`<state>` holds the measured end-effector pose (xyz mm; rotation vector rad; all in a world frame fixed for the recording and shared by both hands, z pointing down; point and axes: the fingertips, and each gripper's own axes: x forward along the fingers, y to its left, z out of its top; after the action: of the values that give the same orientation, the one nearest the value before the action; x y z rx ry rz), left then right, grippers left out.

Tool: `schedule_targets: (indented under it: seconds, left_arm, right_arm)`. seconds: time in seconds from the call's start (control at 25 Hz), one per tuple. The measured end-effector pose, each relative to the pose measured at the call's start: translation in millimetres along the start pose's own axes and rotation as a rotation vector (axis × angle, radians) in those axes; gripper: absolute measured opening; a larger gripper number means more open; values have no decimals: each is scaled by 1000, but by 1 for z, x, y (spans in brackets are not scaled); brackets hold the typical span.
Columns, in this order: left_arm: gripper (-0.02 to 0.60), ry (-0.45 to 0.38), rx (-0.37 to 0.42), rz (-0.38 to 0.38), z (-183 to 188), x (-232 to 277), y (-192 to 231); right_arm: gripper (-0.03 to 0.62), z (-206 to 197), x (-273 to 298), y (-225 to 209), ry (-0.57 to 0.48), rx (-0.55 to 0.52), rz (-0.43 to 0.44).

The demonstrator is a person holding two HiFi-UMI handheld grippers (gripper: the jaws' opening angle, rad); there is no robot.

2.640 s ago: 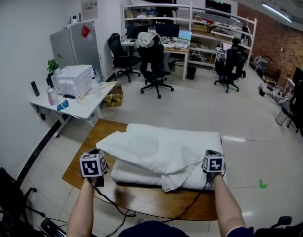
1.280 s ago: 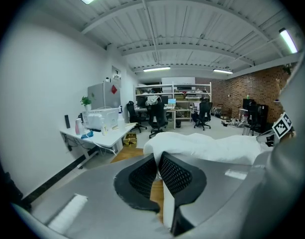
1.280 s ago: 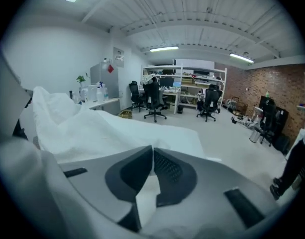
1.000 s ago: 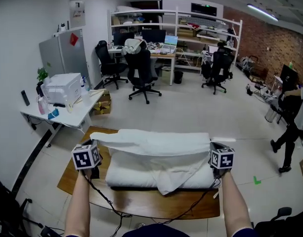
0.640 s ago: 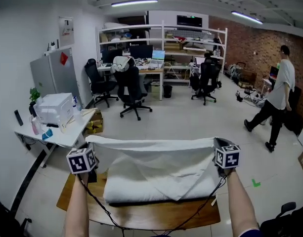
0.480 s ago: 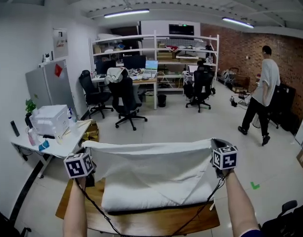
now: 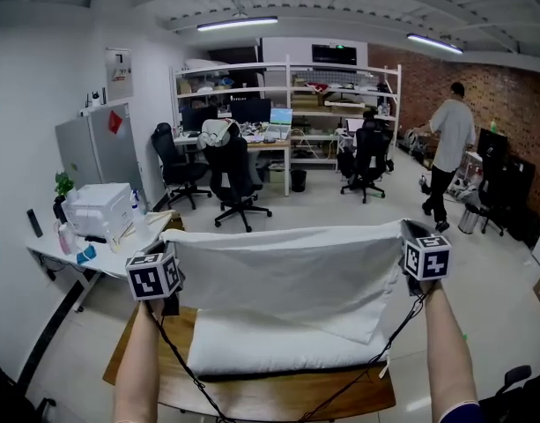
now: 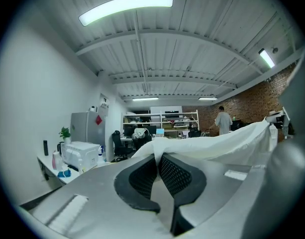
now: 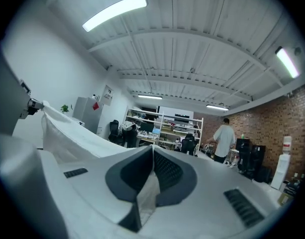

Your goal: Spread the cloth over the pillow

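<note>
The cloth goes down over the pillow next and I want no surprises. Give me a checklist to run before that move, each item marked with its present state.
1. Left gripper shut on a corner of the cloth: ok.
2. Right gripper shut on the other corner: ok.
3. Top edge of the cloth pulled fairly straight between the two grippers: ok.
4. Lower edge hangs even: not ok, it droops lower on the right gripper's side.
5. Lower edge clear of the pillow: cannot tell, it hangs in front of the pillow in the head view.
6. Pillow lies flat on the table: ok.
</note>
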<state>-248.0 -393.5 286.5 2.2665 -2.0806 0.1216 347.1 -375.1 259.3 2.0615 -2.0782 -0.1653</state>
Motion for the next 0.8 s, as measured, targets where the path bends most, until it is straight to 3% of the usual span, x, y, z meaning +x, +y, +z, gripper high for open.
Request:
schedule_targets:
  seconds: [0.24, 0.8]
  left_arm:
    - [21, -33, 9, -21, 25, -7, -3]
    - [20, 12, -33, -52, 62, 29, 5]
  right_arm:
    - [20, 23, 4, -7, -30, -22, -17]
    - [20, 78, 34, -18, -68, -74, -30]
